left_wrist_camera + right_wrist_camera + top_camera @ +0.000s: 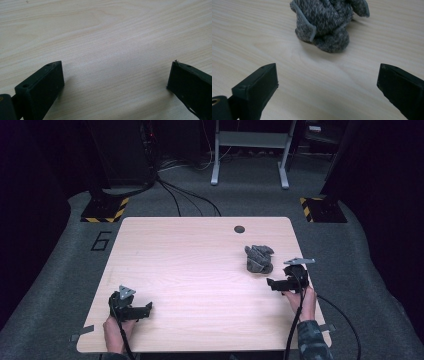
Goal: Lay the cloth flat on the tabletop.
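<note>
Grey knitted sock bundle (259,259), crumpled, is lying on the right half of the pale wooden tabletop (200,270), just beyond the right hand-held gripper (272,283), whose jaws are standing wide apart and aiming at it. Approach is looking underway. Left hand-held gripper (146,309), also spread, is waiting near the front-left edge. Next: closing in and pinching the fabric.

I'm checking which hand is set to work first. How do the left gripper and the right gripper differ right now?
The right gripper sits at the table's right side, close to the crumpled grey knitted cloth; the left gripper is near the front left, far from it. In the right gripper view the cloth lies ahead of its jaws; the left gripper view has bare wood ahead. Both are open and hold nothing.
</note>
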`<state>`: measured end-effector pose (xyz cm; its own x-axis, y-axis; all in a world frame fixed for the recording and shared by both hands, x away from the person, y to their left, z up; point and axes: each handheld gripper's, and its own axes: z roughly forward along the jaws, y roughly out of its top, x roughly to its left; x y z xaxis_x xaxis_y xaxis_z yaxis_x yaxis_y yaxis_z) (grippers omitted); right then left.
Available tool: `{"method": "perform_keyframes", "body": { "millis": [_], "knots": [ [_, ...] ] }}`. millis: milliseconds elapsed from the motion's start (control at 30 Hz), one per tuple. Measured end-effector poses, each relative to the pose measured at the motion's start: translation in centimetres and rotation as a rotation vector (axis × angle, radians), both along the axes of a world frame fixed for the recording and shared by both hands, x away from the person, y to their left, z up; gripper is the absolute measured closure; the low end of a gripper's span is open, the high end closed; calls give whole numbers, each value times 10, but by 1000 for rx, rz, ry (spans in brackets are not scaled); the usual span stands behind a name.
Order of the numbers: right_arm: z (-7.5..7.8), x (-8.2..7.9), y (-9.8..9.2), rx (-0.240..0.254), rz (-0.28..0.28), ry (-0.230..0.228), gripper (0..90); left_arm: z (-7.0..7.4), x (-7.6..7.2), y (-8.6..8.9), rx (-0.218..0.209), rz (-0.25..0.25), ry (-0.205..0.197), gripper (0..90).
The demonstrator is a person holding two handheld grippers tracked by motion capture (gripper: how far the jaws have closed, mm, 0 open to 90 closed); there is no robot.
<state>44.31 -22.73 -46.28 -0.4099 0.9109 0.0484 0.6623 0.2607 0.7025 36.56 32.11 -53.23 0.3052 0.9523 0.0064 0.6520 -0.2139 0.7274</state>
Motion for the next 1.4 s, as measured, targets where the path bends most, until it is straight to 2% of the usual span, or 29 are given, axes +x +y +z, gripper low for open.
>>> {"method": "perform_keyframes", "body": {
  "millis": [33,67,133,167,200,267,433,667,700,767,800,833,900,933,967,1033,1067,1167,1200,1400],
  "knots": [
    [0,0,0,0,0,0,29,0,0,0,0,0,0,4],
    [3,10,6,5,-6,13,32,0,0,0,0,0,0,4],
    [5,20,11,-7,1,10,34,0,0,0,0,0,0,4],
    [5,20,11,-7,1,10,34,0,0,0,-2,1,-1,4],
    [7,29,14,-13,11,10,41,0,0,0,1,2,-1,5],
    [9,32,16,-15,12,8,47,0,0,0,-2,0,-2,4],
    [11,55,26,-31,25,20,60,0,0,0,-1,0,-2,4],
    [10,72,40,-61,29,18,110,0,0,0,-1,0,-1,5],
    [9,76,44,-71,32,12,145,0,0,0,-1,0,-2,5],
    [8,77,47,-84,38,7,150,0,0,0,-1,0,-1,5],
    [7,78,50,-107,39,10,165,0,0,0,-1,1,-2,5],
    [2,81,55,-131,45,15,209,0,0,0,-1,0,-1,5],
    [-1,82,57,-139,33,37,252,0,0,0,-1,0,-1,5],
    [-1,82,57,-139,33,37,252,0,0,0,-1,0,-1,5],
    [-3,84,58,-146,36,31,290,0,0,0,-1,1,-1,5],
    [-7,87,58,-166,31,28,444,0,0,0,-1,0,-1,5],
    [-7,87,58,-166,31,28,444,0,0,0,-3,1,-1,5],
    [-7,86,57,-162,33,19,647,0,0,0,-1,1,-1,5],
    [-6,85,58,-155,21,24,682,0,0,0,-1,0,-1,5],
    [-5,86,56,-152,37,-3,766,0,0,0,-1,0,-1,5]
  ]
}}
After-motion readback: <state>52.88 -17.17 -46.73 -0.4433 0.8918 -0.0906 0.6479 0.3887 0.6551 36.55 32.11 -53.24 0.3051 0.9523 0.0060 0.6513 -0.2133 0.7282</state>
